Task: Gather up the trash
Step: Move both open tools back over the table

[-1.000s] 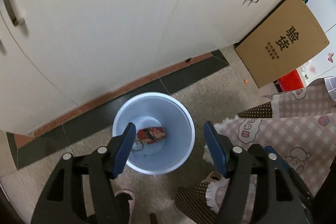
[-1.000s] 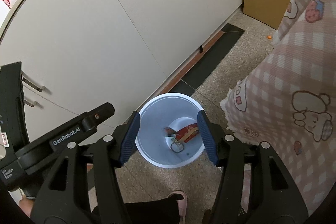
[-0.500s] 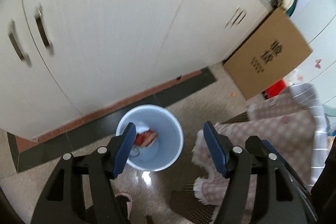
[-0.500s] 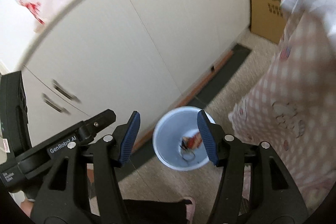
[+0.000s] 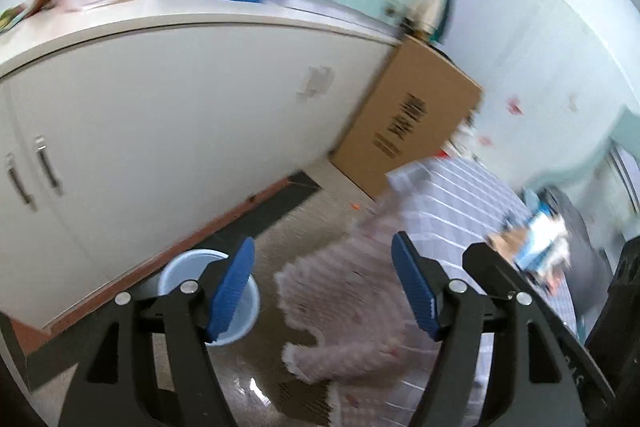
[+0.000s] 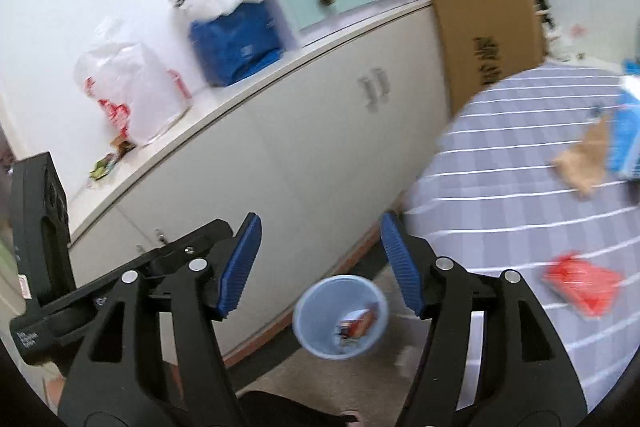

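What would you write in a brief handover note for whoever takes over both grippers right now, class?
Left gripper: open, empty, jaws just widened.
Right gripper: open, empty, jaws just widened.
Blue bin stands on the floor by the white cabinet; a red wrapper already lies inside.
On the striped tablecloth: a red packet, a brown paper scrap and a blue item, blurred.
Left: likely pick these up and drop them in the bin.

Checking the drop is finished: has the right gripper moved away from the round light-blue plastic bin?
Yes. The right gripper, open and empty, has risen: the bin looks smaller, and the white cabinet's countertop now shows.
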Action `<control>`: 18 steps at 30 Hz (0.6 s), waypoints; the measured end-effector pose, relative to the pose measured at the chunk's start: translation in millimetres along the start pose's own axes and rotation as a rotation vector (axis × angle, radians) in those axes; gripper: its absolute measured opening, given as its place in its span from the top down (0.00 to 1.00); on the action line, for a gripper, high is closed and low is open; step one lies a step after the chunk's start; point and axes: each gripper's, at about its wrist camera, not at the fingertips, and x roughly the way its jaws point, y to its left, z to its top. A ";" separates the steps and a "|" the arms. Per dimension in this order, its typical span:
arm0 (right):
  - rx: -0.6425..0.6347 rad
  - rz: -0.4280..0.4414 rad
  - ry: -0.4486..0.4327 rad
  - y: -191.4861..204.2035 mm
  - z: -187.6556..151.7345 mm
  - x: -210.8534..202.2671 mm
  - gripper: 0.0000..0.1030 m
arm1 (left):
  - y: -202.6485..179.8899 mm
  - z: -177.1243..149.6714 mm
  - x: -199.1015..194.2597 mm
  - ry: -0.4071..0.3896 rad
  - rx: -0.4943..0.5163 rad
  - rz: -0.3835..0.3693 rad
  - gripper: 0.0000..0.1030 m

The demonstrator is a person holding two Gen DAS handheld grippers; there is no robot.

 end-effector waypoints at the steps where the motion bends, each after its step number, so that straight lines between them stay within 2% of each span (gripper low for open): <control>1: 0.006 -0.028 -0.013 -13.4 0.4 -12.2 0.40 | -16.7 -5.6 1.7 0.019 0.019 -0.021 0.32; 9: 0.072 -0.284 -0.055 -123.3 -16.9 -94.7 0.40 | -123.0 -54.7 31.8 0.151 0.137 -0.130 0.31; 12: 0.125 -0.313 -0.055 -157.5 -22.4 -115.4 0.39 | -159.2 -71.3 48.8 0.204 0.176 -0.151 0.31; 18: 0.183 -0.335 -0.051 -198.1 -34.3 -136.8 0.39 | -208.4 -93.7 76.3 0.257 0.213 -0.118 0.31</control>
